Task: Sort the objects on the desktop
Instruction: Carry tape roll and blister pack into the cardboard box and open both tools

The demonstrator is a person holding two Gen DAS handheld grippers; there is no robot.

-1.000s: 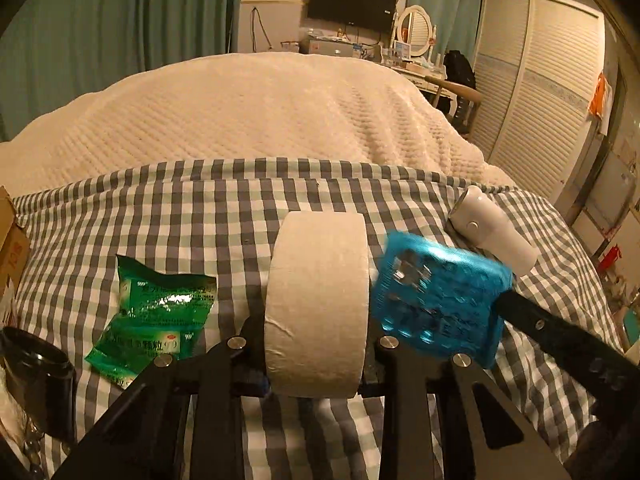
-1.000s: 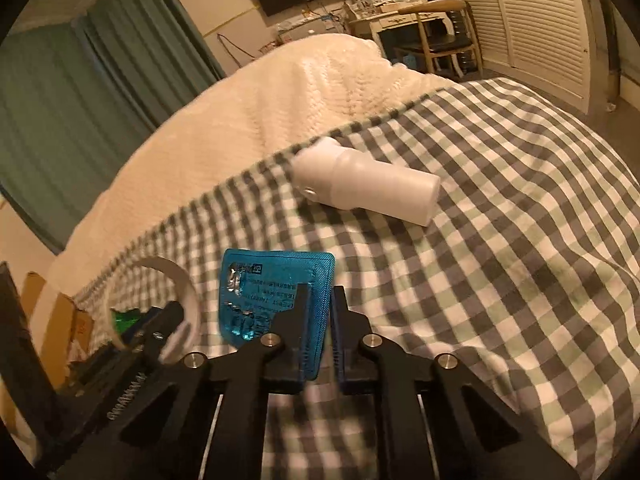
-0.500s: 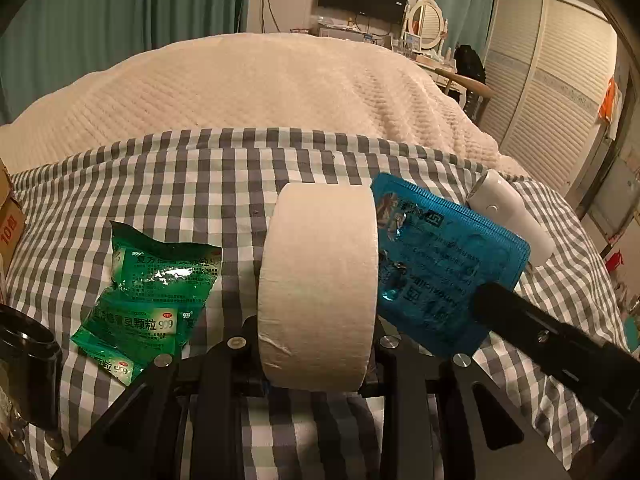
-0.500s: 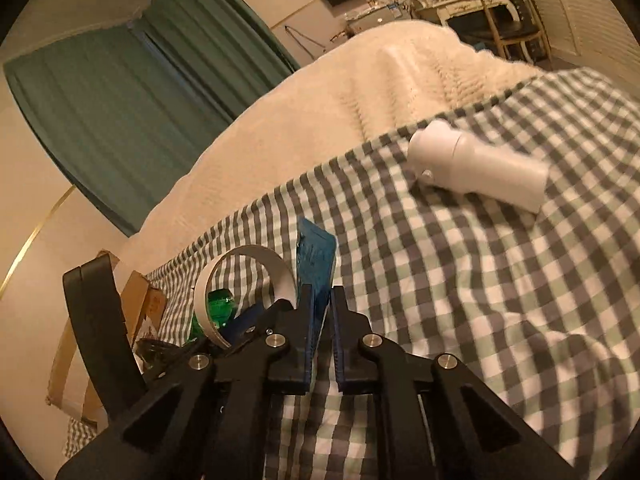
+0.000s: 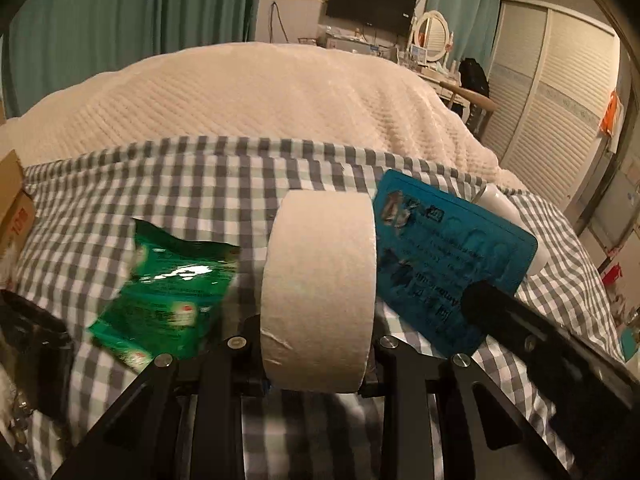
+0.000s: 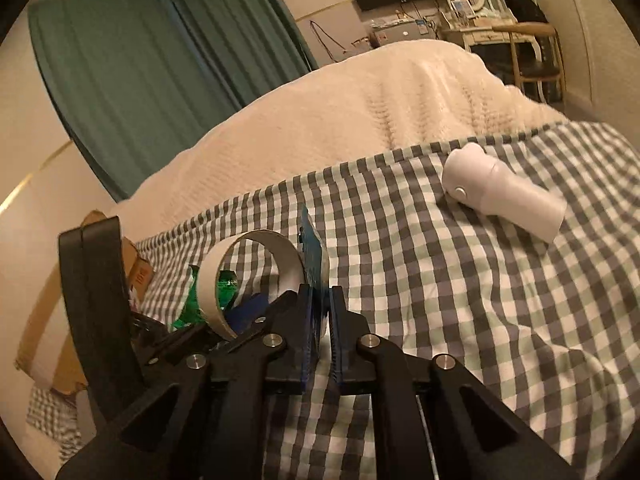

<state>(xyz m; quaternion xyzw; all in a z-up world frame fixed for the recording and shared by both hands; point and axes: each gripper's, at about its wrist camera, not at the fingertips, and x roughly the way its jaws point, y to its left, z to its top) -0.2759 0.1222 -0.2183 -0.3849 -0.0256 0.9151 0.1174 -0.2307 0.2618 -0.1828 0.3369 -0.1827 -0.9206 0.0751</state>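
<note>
Roll of tape (image 5: 318, 292) clamped upright between the left tongs (image 5: 312, 344), lifted off the checked bedsheet (image 5: 192, 196), flat rim facing the camera. Just to its right, nearly touching, a blue pill pack (image 5: 452, 256) pinched edge-on in the right tongs (image 6: 322, 320), also in the air; seen from the right wrist as a thin blue sliver (image 6: 312, 248) between jaws shut tight on it, with the tape ring (image 6: 256, 276) right beside.

Two things in hand, then, and neither put down anywhere yet. Judged about midway: both picked, both waiting on a drop-off.

Below and left of the tape, a green sachet (image 5: 168, 292) lying crumpled on the sheet, untouched. Further right, well apart from both tongs, a white bottle (image 6: 504, 196) on its side on the sheet, also untouched. So at least two items left to collect after these.

At the far left edge, a cardboard box (image 5: 14, 200) and something dark (image 5: 36, 352) near the corner, too blurred to name; probably where the sorted things belong, though contents cannot be told. Beyond the sheet, a cream blanket (image 5: 260, 100) and teal curtains (image 5: 120, 28).
</note>
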